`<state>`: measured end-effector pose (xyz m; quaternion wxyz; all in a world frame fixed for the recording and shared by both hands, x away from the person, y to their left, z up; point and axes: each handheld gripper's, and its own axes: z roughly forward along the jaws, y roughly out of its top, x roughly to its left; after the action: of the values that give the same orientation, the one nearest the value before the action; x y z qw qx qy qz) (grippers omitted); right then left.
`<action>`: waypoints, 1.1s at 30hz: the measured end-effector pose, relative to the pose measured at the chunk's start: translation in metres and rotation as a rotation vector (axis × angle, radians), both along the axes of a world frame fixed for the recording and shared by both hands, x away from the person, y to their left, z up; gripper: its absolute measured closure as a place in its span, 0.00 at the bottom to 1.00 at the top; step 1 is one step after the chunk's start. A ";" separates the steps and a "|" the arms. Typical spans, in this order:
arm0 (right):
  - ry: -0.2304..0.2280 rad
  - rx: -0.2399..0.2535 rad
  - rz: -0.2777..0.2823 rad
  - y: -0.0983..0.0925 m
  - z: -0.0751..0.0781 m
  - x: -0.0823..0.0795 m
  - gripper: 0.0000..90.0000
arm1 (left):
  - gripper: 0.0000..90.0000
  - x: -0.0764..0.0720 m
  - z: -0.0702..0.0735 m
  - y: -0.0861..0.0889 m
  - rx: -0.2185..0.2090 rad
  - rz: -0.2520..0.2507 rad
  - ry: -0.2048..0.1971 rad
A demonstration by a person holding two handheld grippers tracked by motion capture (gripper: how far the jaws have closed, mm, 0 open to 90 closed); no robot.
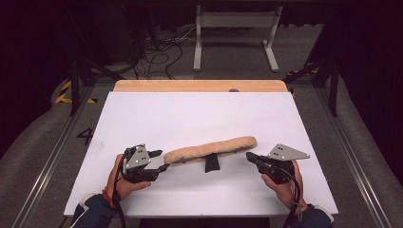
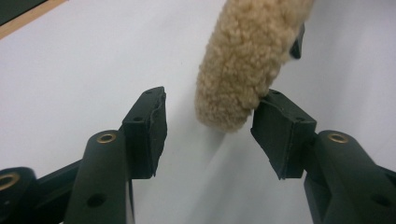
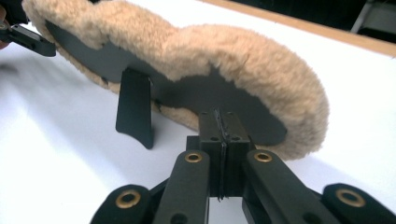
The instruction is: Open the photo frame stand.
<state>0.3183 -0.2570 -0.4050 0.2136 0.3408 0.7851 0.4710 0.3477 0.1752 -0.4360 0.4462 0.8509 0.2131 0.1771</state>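
Since nothing here is rigid except the backing, handling notes run big to small:

table (image 1: 142, 114): white sheet, bare; both tongs work low over its near half.
fleece pad (image 1: 211, 149): long tan sheepskin strip spanning between the two tongs, propped off the sheet. Looks light and floppy; pile is soft and would likely compress and slip under the pads.
dark backing (image 3: 187, 93): thin, stiffer layer under the fleece. Probably the best place to take hold, at the edge of either end, not on the pile.
black strap tab (image 1: 212, 163): hangs from the pad's middle, roughly midway between the tongs.
left gripper (image 2: 210, 128): jaws half apart, pad's end just ahead of them, brushing the right-hand jaw; not clamped.
right gripper (image 3: 220, 128): jaws pinched fully together, tips at the backing of the pad's near end; whether they nip any material I can't tell.
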 end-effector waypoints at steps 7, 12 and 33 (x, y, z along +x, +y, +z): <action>-0.047 0.011 -0.002 -0.001 0.008 -0.003 1.00 | 0.41 0.002 0.001 -0.003 -0.027 0.000 -0.002; -0.064 0.005 -0.007 0.002 0.012 -0.003 1.00 | 0.42 0.007 -0.001 -0.012 -0.019 -0.029 0.004; -0.033 0.006 -0.030 0.001 0.006 0.003 0.98 | 0.64 0.011 -0.002 -0.012 0.006 -0.100 0.031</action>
<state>0.3209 -0.2556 -0.3991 0.2326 0.3455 0.7747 0.4758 0.3584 0.1627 -0.4382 0.4486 0.8645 0.1768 0.1421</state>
